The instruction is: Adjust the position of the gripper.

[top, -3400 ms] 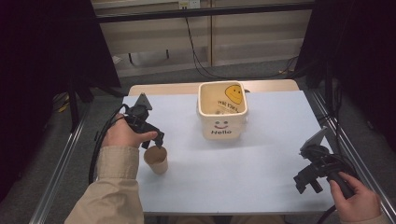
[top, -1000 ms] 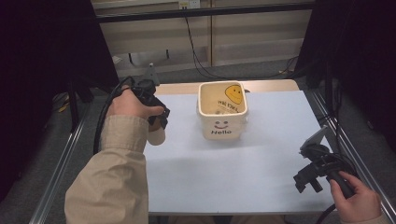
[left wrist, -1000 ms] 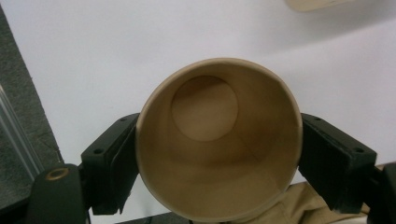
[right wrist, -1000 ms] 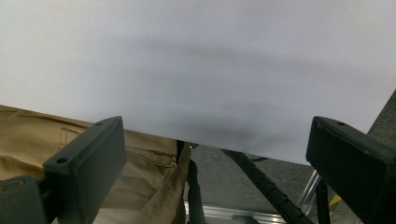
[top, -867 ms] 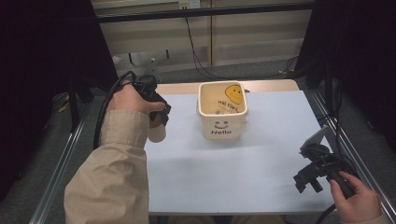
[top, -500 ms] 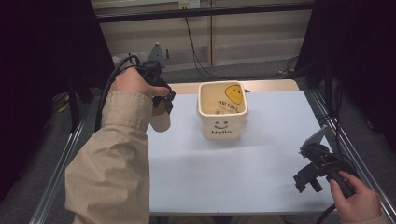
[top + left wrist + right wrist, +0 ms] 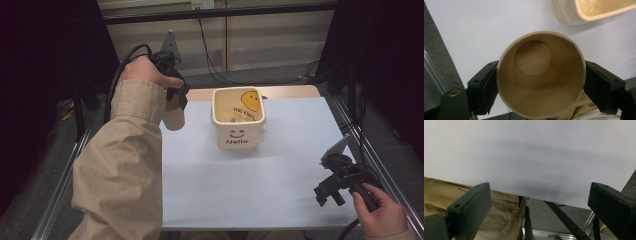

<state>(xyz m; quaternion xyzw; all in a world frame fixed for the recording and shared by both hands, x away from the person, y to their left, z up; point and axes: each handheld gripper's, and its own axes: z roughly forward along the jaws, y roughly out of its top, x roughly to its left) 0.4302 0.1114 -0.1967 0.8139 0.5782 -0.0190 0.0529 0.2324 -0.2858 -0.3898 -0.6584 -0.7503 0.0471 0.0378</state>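
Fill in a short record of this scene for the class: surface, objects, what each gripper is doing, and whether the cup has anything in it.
surface: table with a pale top
objects: paper cup; cream bin with a smiley and "Hello"
left gripper: shut on the cup, held in the air left of the bin
right gripper: open, low at the table's near right corner
cup contents: none

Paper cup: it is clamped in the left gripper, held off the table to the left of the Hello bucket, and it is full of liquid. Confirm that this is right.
Not quite: the paper cup is empty. The left gripper view looks straight into it and shows its bare brown bottom. The rest stands: the left gripper clamps it off the table, left of the Hello bucket.
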